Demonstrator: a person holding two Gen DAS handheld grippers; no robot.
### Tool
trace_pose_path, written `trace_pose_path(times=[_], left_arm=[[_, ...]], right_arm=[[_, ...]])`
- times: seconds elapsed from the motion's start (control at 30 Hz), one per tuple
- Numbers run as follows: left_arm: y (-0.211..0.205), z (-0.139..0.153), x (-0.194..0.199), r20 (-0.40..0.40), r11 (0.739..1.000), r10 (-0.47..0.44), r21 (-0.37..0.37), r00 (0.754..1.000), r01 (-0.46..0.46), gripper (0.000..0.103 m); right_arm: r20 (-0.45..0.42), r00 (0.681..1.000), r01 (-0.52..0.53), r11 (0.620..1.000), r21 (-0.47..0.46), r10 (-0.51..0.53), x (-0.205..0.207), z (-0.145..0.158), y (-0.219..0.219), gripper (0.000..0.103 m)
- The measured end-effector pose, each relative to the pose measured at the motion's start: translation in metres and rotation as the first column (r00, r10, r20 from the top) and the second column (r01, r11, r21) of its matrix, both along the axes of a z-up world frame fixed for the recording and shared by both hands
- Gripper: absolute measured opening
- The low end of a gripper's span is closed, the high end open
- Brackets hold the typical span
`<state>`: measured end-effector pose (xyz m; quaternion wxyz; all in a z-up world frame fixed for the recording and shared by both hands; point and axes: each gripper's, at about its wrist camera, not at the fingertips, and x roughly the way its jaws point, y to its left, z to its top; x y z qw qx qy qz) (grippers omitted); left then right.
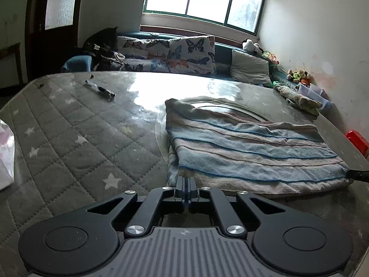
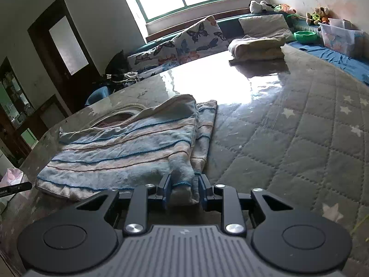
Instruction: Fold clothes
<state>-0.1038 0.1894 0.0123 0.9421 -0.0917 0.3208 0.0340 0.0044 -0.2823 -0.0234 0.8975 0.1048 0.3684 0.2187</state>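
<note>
Striped sweater point(image 1: 251, 147) with blue, pink and white bands lies folded flat on the grey quilted table cover point(image 1: 69, 138) with white stars, on the right side of the left wrist view. The left gripper point(image 1: 185, 184) has its two fingers pressed tight together with nothing between them, just beside the near left corner of the sweater. The right gripper point(image 2: 183, 188) has its fingers a little way apart around the near right corner of the sweater, and the cloth sits between them, but I cannot tell if they pinch it.
</note>
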Motion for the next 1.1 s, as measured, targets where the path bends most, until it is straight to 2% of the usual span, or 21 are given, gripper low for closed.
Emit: trace_pose_path(times=[0.07,0.1,0.13,0.2,0.37,0.43,0.5,0.53,0.63,0.93,1.1], left_arm=[[-0.002,0.001,0.002,0.002,1.000,0.002,0.025,1.000,-0.002,0.025],[-0.003,0.000,0.003,0.004,0.999,0.004,0.038,1.000,-0.004,0.041],[-0.004,0.000,0.004,0.006,0.999,0.007,0.050,1.000,-0.007,0.045],[-0.004,-0.002,0.007,0.005,0.999,0.000,0.054,1.000,0.000,0.044],[-0.003,-0.009,0.016,-0.011,0.999,-0.016,0.052,1.000,0.016,0.041],[-0.001,-0.013,0.020,-0.018,0.999,-0.018,0.038,1.000,0.019,0.024],[0.000,-0.015,0.022,-0.025,0.999,-0.023,0.030,0.999,0.024,0.014],[0.000,-0.015,0.022,-0.026,0.999,-0.026,0.031,0.999,0.026,0.009],[0.001,-0.010,0.017,-0.022,0.999,-0.032,0.013,0.999,0.033,0.001],[-0.008,0.010,-0.029,-0.041,0.996,-0.092,-0.001,0.995,0.092,0.000],[-0.023,0.028,-0.036,0.022,0.989,-0.150,-0.007,0.988,0.150,0.003]], right_arm=[[-0.002,1.000,0.002,1.000,0.007,-0.002,0.000,0.000,-0.001,0.028],[-0.003,1.000,0.003,1.000,0.010,-0.003,0.000,0.000,-0.002,0.028],[-0.005,1.000,0.004,1.000,0.013,-0.004,0.000,0.000,-0.003,0.028],[-0.007,1.000,0.006,1.000,0.020,-0.006,0.000,0.000,-0.004,0.028],[-0.012,1.000,-0.002,1.000,0.023,0.003,0.002,-0.002,-0.002,0.027],[-0.012,1.000,-0.004,1.000,0.028,0.004,0.002,-0.002,-0.001,0.018],[-0.010,1.000,-0.003,0.999,0.032,0.003,0.003,-0.002,-0.001,0.012],[-0.008,1.000,-0.002,0.999,0.032,0.003,0.002,-0.002,-0.001,0.009],[0.007,1.000,-0.005,0.999,0.032,0.004,0.000,0.002,-0.001,0.007],[0.023,0.999,-0.024,0.999,-0.029,0.025,-0.024,0.020,-0.016,0.006],[-0.011,1.000,-0.022,0.997,-0.073,0.021,-0.033,0.019,-0.022,0.006]])
